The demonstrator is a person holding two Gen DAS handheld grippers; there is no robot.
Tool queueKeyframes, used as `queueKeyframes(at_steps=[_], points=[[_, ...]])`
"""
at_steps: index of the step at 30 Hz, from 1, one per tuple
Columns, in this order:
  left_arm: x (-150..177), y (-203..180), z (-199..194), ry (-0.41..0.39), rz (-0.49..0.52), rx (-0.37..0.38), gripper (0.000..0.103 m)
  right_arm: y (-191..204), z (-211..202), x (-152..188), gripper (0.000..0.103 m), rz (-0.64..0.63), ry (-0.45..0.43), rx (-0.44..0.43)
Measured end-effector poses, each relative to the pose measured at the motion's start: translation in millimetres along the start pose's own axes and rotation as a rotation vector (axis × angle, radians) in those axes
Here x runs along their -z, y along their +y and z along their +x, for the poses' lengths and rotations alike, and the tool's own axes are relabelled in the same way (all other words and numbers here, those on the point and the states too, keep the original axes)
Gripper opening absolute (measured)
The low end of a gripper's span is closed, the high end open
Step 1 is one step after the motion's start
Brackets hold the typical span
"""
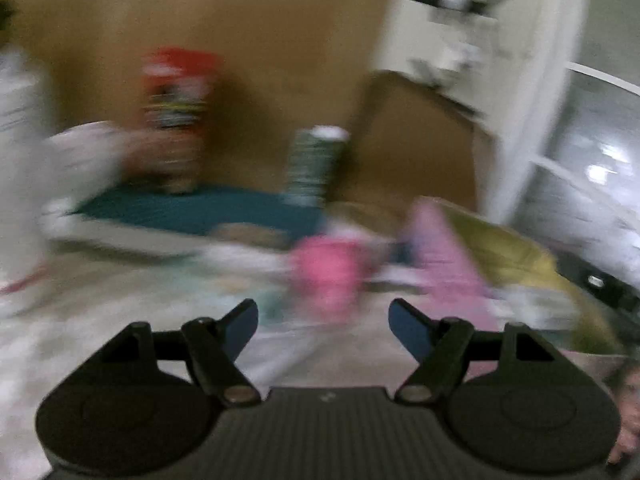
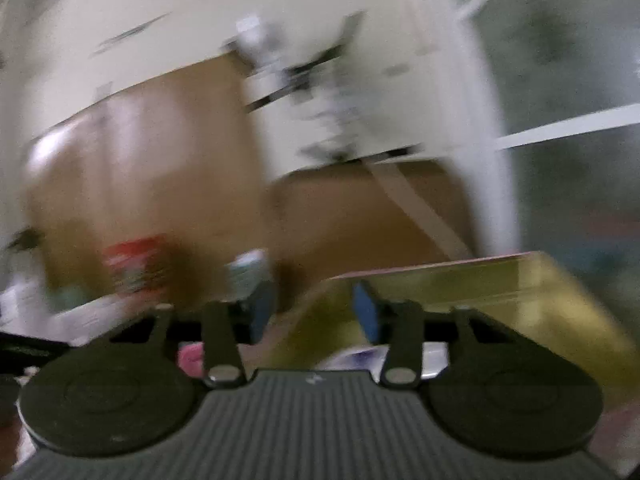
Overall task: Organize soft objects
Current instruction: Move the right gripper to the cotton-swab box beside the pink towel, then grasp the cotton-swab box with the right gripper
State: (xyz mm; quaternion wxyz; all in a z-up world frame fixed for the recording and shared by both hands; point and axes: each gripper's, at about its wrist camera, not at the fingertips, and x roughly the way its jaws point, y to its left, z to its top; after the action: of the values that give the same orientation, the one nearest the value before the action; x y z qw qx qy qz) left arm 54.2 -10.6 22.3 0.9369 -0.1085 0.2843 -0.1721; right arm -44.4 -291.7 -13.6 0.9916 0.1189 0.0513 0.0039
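Both views are motion-blurred. In the left wrist view a bright pink soft object (image 1: 326, 276) lies on the pale surface just ahead of my left gripper (image 1: 323, 320), which is open and empty. A lighter pink cloth (image 1: 444, 264) lies to its right, leaning against a yellow-green bin (image 1: 516, 256). In the right wrist view my right gripper (image 2: 316, 316) is open and empty, raised in front of the yellow-green bin (image 2: 540, 304). A bit of pink (image 2: 190, 356) shows below its left finger.
A teal mat (image 1: 192, 208) holds a red-topped toy (image 1: 176, 120) and a striped can (image 1: 312, 164). Brown cardboard (image 1: 260, 40) stands behind. A white cabinet (image 1: 480, 40) is at the right, a white object (image 1: 20, 152) at the far left.
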Motion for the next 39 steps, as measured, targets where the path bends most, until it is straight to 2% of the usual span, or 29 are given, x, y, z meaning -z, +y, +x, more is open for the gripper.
queueKeyframes(at_steps=[2,7,8,9,11,13,15,17,20,24,29,33,34,36,39], points=[[4,30,-6,-0.011,-0.034,-0.098,0.074,23,19,4,0.035,-0.015,0.077,-0.111],[14,88,-14,-0.039,-0.123,-0.229,0.074,84,85,18,0.035,-0.045,0.297,-0.309],[17,94,-13,-0.038,-0.147,-0.23,0.074,94,99,20,0.035,-0.042,0.331,-0.326],[16,101,-15,-0.045,-0.184,-0.194,0.074,103,117,22,0.036,-0.028,0.373,-0.335],[14,102,-16,-0.065,-0.191,-0.185,0.075,113,143,25,0.04,0.017,0.439,-0.335],[14,99,-15,-0.058,-0.176,-0.168,0.075,112,168,29,0.053,0.108,0.513,-0.303],[14,94,-14,-0.063,-0.151,-0.16,0.075,104,186,35,0.06,0.222,0.565,-0.266],[16,91,-15,-0.068,-0.134,-0.151,0.075,95,197,40,0.062,0.309,0.583,-0.218],[18,90,-16,-0.078,-0.125,-0.141,0.075,84,206,43,0.062,0.438,0.61,-0.221],[21,93,-23,-0.104,-0.14,-0.129,0.075,93,212,36,0.064,0.435,0.596,-0.177],[21,94,-25,-0.121,-0.151,-0.118,0.075,118,201,26,0.067,0.254,0.495,-0.136],[21,94,-26,-0.128,-0.152,-0.11,0.075,135,207,24,0.081,0.098,0.434,-0.098],[22,94,-26,-0.129,-0.154,-0.109,0.075,137,213,25,0.088,0.077,0.433,-0.099],[22,93,-27,-0.132,-0.158,-0.109,0.075,146,228,27,0.094,0.003,0.456,-0.128],[23,94,-28,-0.135,-0.167,-0.109,0.075,165,247,32,0.095,-0.146,0.501,-0.129]])
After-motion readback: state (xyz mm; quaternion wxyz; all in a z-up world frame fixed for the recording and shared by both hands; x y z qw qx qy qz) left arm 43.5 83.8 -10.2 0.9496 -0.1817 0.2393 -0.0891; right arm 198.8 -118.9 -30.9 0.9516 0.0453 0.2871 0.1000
